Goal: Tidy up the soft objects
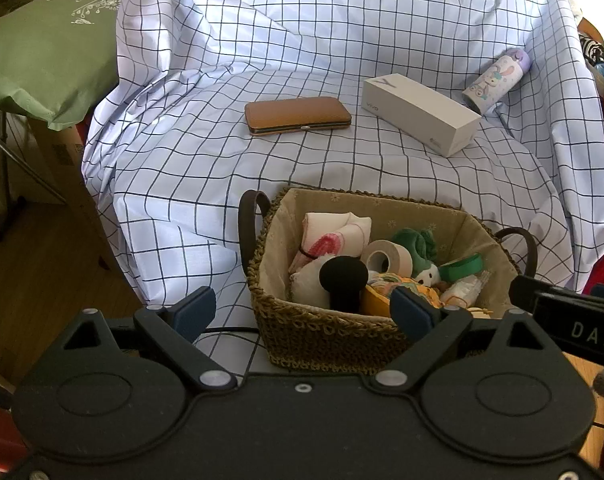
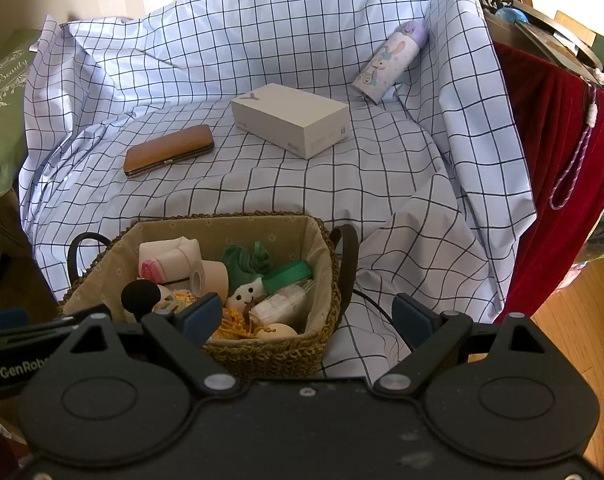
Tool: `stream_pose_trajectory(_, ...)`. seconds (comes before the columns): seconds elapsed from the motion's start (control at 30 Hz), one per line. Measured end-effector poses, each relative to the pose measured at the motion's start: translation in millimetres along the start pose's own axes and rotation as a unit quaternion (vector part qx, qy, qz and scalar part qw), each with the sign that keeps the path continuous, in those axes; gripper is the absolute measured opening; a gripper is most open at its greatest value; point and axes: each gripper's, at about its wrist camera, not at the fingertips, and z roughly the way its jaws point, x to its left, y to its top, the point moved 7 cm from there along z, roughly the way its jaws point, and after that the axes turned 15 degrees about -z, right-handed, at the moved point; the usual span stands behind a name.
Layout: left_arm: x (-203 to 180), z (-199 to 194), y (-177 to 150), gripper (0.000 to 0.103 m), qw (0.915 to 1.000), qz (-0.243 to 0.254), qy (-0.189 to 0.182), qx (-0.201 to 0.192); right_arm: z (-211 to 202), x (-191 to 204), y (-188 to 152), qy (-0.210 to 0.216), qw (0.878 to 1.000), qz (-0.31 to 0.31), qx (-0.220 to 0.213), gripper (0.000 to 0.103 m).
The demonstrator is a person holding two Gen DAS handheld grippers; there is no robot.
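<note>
Two grippers, left gripper (image 1: 304, 312) and right gripper (image 2: 308, 314), spread wide, grasping nothing, just before woven straw basket (image 1: 326, 340) holding soft toys. Beyond basket on checked white cloth (image 1: 205, 184): tan leather case (image 1: 297, 115), white carton (image 1: 420, 114).

A brown case (image 1: 297, 115), a white box (image 1: 420, 114) and a patterned bottle (image 1: 496, 80) lie toward the checked cloth's (image 1: 205, 168) back edge.
</note>
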Motion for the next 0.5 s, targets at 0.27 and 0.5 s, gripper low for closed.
stream_pose_trajectory(0.27, -0.1, 0.2, 0.0, 0.091, 1.0, 0.0, 0.0, 0.0, 0.7, 0.4, -1.3, 0.0, 1.0, 0.001, 0.001, 0.093)
stream_pose_trajectory(0.5, 0.5, 1.5, -1.3, 0.091, 1.0, 0.001, 0.001, 0.002, 1.9, 1.9, -2.8, 0.001, 1.0, 0.001, 0.004, 0.094)
